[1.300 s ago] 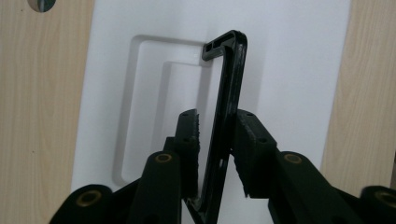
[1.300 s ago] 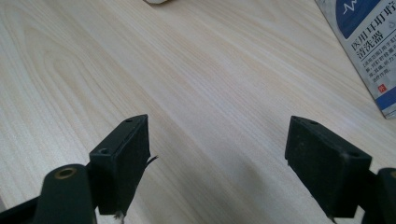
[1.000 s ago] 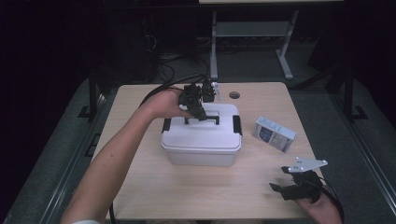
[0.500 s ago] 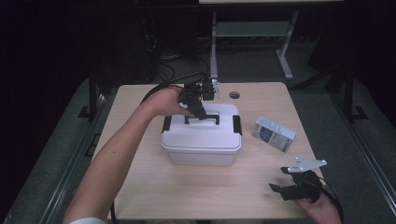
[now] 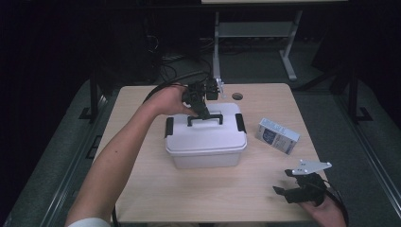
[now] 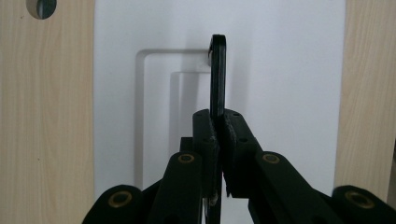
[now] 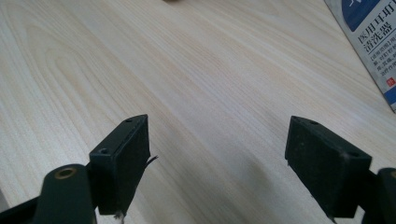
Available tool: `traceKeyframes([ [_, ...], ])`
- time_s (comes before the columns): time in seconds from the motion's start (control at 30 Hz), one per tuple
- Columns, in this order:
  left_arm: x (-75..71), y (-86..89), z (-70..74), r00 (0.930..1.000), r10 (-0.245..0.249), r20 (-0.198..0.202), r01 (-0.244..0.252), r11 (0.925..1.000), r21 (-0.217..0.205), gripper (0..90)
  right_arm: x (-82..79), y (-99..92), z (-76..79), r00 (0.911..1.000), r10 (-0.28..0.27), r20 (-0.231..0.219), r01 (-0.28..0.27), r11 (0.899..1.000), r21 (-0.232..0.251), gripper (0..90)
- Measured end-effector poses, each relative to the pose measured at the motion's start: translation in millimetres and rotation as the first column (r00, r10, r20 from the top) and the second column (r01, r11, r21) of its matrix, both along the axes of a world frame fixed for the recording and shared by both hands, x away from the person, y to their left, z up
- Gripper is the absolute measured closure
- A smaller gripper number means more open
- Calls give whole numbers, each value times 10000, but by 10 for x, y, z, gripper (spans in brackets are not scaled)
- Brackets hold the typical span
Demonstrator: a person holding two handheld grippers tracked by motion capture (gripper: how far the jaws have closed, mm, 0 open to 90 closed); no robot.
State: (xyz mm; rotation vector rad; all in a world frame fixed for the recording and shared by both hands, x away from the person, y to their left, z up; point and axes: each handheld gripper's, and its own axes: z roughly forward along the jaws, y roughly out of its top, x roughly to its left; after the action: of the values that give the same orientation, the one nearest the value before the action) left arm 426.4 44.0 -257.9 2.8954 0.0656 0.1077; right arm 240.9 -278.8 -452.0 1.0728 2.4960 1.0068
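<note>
So starting at the left: the person's left forearm reaches across the wooden table (image 5: 142,189) to the white lidded storage box (image 5: 206,142), which sits about mid-table. The left gripper (image 5: 202,112) is over the back of the lid, pointing down, clamped on the box's black carry handle (image 5: 206,118). In the left gripper view the handle (image 6: 217,74) stands up on edge from its recess in the lid, with both pads squeezed against it. Moving right, a small blue-and-white carton (image 5: 278,135) lies flat just beside the box, not touching it. Far right, near the table's front corner, the right gripper (image 5: 283,190) hangs low over bare wood, jaws spread wide with nothing between them.
</note>
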Motion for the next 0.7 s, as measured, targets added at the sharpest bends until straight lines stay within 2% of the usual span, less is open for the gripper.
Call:
traceKeyframes([
  [0.53, -29, 90, 145, 9999, 27, -97, -30, 9997, -250, 849, 7, 10, -8, 10000, 10, -48, -11, 10000, -84, 215],
  [0.7, -52, 97, 205, 10000, 37, 23, -36, 9997, -227, 849, 4, 15, -6, 10000, -7, -57, 7, 10000, -53, 214],
])
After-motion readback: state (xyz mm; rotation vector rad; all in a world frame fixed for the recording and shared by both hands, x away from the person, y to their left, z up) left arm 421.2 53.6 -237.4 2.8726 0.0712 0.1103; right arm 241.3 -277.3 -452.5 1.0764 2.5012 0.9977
